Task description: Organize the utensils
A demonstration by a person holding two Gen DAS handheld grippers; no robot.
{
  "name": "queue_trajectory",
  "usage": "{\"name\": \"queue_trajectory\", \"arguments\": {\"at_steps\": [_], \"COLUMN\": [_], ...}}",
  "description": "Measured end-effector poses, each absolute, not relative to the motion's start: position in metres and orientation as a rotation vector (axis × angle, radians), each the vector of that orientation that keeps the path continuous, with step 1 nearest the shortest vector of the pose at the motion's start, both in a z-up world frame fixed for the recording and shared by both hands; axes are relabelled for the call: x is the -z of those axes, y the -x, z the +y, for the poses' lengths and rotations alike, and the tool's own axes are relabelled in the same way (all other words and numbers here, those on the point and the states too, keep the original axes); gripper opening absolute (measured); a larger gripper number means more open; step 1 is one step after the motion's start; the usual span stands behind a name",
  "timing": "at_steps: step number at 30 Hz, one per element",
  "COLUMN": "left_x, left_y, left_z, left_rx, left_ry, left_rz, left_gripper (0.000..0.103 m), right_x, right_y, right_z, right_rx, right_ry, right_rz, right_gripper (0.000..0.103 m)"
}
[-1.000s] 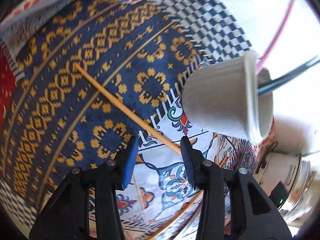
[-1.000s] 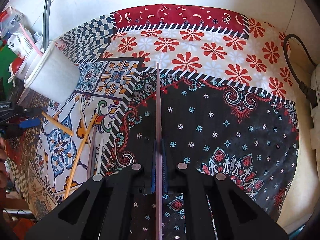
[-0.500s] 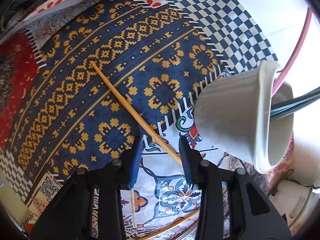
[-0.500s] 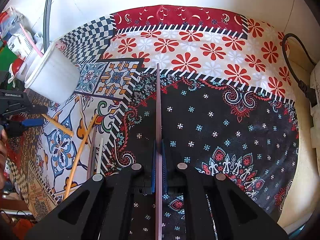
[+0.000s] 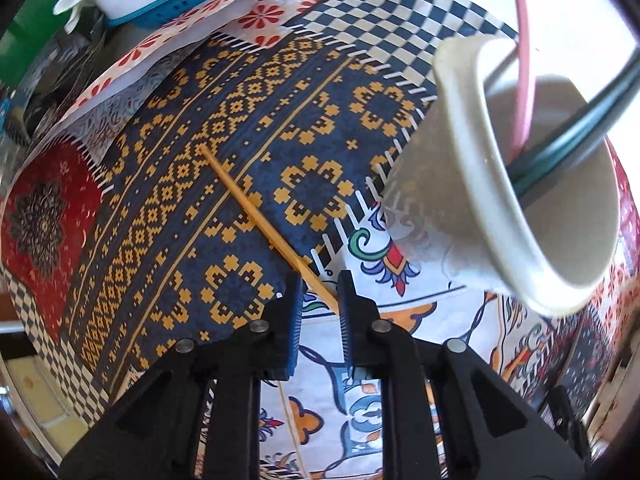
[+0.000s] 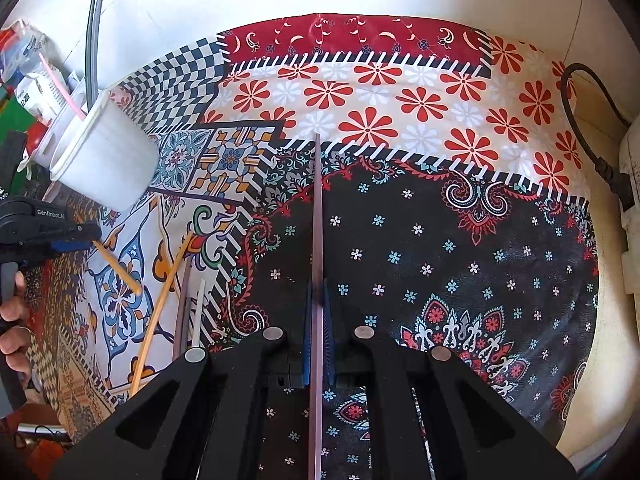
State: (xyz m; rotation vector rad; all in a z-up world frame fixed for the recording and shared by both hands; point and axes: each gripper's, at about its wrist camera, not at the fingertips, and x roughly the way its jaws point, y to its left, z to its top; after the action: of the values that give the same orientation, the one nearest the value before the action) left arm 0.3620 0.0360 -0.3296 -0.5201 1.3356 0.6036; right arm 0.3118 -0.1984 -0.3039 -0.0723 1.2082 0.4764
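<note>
The yellow stick (image 5: 264,224) lies between the blue pads of the left claw (image 5: 319,300), which is closing on its near end. It could slip and roll away. The right claw (image 6: 317,312) squeezes a purple stick (image 6: 317,216). The white cup (image 5: 520,200) stands just right. A patterned cloth (image 5: 160,200) covers the desk.

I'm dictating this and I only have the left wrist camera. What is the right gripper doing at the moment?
Observer: The right gripper is shut on a purple chopstick that points away over the cloth.
Operator: Are any loose sticks lying near it?
Observer: Yes, three lie on the cloth to the left of it in the right wrist view: a yellow one, a dark one and a white one.
</note>
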Motion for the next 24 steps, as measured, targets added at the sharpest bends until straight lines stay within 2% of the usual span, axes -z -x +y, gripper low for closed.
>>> {"name": "queue_trajectory", "arguments": {"at_steps": [3,8,15,24], "left_x": [0.327,0.326,0.328,0.343], "left_y": [-0.353,-0.327,-0.303,-0.292], "left_z": [0.043,0.059,0.072,0.117], "left_rx": [-0.552,-0.443,-0.268,-0.189], "left_ry": [0.527,0.532,0.472,0.574], "left_rz": [1.351,1.388,1.453,1.445], "left_gripper": [0.009,0.005,0.005,0.006], "right_x": [0.303,0.303,0.301,0.301], "right_y": [-0.311,-0.306,-0.305,-0.329], "right_z": [-0.200,-0.201,-0.202,-0.191], "right_rx": [-0.483,-0.488,-0.494,-0.461], "right_ry": [0.071,0.071,0.092,0.093], "right_rz": [1.214,1.229,1.268,1.304], "right_gripper": [0.005,0.005,0.005,0.007]}}
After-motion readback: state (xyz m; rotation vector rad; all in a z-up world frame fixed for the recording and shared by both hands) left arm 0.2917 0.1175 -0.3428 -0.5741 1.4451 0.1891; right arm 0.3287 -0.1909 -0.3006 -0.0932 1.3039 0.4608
